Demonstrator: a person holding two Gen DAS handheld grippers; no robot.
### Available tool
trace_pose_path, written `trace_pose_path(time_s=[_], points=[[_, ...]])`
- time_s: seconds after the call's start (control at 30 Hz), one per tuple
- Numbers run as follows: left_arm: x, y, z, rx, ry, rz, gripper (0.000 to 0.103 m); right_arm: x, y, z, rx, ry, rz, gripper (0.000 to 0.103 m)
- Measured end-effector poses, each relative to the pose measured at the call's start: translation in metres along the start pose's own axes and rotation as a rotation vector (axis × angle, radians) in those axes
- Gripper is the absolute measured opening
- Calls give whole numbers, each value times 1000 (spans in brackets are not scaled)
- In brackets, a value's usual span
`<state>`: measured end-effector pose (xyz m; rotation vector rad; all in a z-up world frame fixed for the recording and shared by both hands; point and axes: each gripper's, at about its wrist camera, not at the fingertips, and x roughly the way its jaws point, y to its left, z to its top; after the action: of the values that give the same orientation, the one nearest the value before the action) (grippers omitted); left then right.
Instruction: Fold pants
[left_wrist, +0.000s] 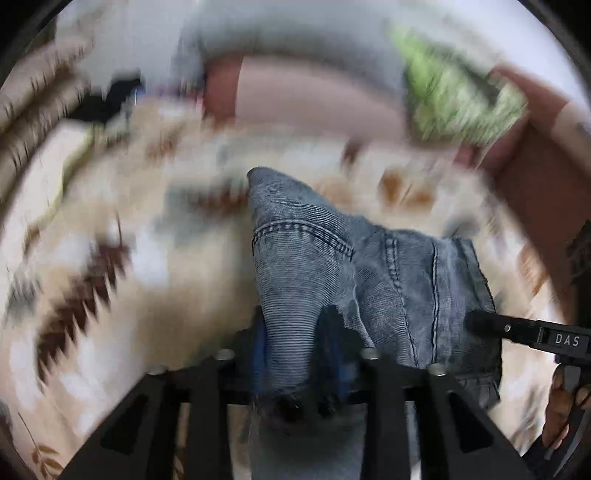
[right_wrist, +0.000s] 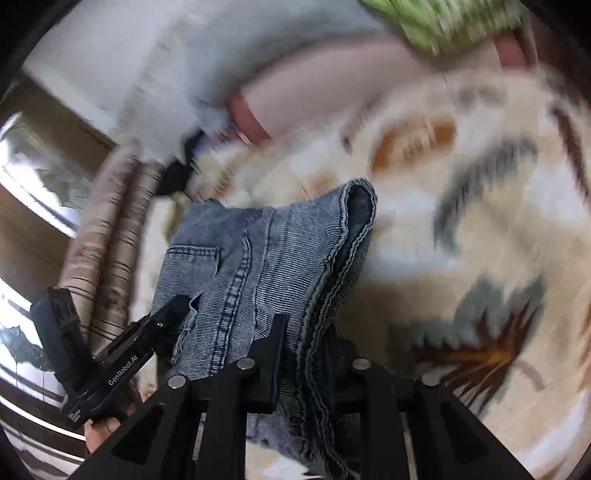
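- Two grippers carried one pair of grey-blue denim pants, lifted clear above the leaf-patterned bedspread, roughly over its middle.
- Left gripper was clamped on a bunched fold of the denim, cloth running down between its pads; the right gripper showed at that view's right edge, its tip on the far edge of the cloth.
- Right gripper was likewise closed on a thick stack of layers with frayed hem ends hanging below; the left gripper showed at lower left, biting the pocket side.
- Background was smeared, which suggested both hands were in mid-swing.
- Judgement: a carry-over fold was in progress. To do it well, both grips should hold level and equally taut so the span between them stays flat.
- Lay the far edge down onto the bedspread first; release only once seams line up.
- Risk: the thick right-hand stack could shed a layer.
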<state>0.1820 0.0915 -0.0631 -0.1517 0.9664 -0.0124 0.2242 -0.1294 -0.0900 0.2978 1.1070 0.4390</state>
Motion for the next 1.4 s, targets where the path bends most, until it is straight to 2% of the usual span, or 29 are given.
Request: trace_pose_path(time_s=[0.03, 0.07, 0.1, 0.13, 0.23, 0.3, 0.37, 0.4, 0.43, 0.47, 0.5, 0.57, 0.63, 0.7, 0.73, 0.8, 0.83, 0.9, 0.93, 1.0, 1.07, 1.17, 1.23, 1.4], points=[[10, 4, -8, 1, 19, 36, 56, 10, -5, -5, -9, 15, -61, 28], [8, 8, -14, -9, -11, 57, 63, 14, -9, -9, -9, 17, -73, 38], [2, 10, -16, -23, -28, 74, 73, 9, -14, -13, 14, 2, -71, 43], [-7, 13, -15, -41, -35, 80, 75, 3, -13, -14, 17, -9, -82, 54], [-41, 15, -18, -65, -87, 54, 77, -31, 3, -15, -62, -90, -118, 56], [-58, 13, -26, -51, -137, 58, 82, -54, 18, -20, -83, -141, -46, 57], [-63, 12, -34, -43, -148, 90, 83, -60, 28, -29, -86, -131, 83, 64], [-57, 11, -38, -32, -128, 105, 83, -52, 29, -36, -81, -99, 156, 66], [-47, 9, -40, -22, -95, 126, 83, -44, 27, -40, -71, -71, 172, 66], [-29, 7, -44, 6, -14, 161, 83, -20, 18, -45, -48, 5, 144, 66], [-16, 5, -48, 29, 33, 171, 83, 3, 8, -51, -20, 84, 102, 66], [-26, 5, -47, 19, -17, 171, 83, -1, 4, -50, -9, 47, 114, 62], [-40, 4, -43, 21, -48, 167, 83, -17, 14, -40, -36, 48, 47, 62], [-45, 3, -39, 17, -80, 156, 83, -34, 25, -20, -66, -10, 42, 62], [-45, 2, -39, 18, -79, 146, 84, -39, 29, -10, -61, -32, 62, 62], [-28, 1, -41, 32, -27, 146, 84, -40, 34, 9, -43, -53, 100, 63], [-22, 0, -46, 35, -13, 149, 84, -33, 37, 22, -31, -50, 129, 64], [-21, 5, -48, 9, -36, 133, 85, -10, 41, 42, -11, -26, 163, 64], [-21, 7, -48, 4, -33, 129, 86, 3, 40, 47, -5, -13, 147, 64], [-18, 8, -47, 4, -35, 122, 87, 49, 27, 58, 49, 63, 61, 65], [-19, 7, -50, 4, -39, 115, 87, 63, 20, 58, 88, 59, 71, 66], [-17, 9, -50, -2, -43, 118, 88, 57, 36, 57, 18, 54, 41, 73], [-18, 10, -51, -15, -43, 112, 88, 47, 41, 51, -13, 57, 7, 73], [-20, 10, -53, -24, -46, 115, 88, 2, 51, 13, -62, 25, 30, 73]])
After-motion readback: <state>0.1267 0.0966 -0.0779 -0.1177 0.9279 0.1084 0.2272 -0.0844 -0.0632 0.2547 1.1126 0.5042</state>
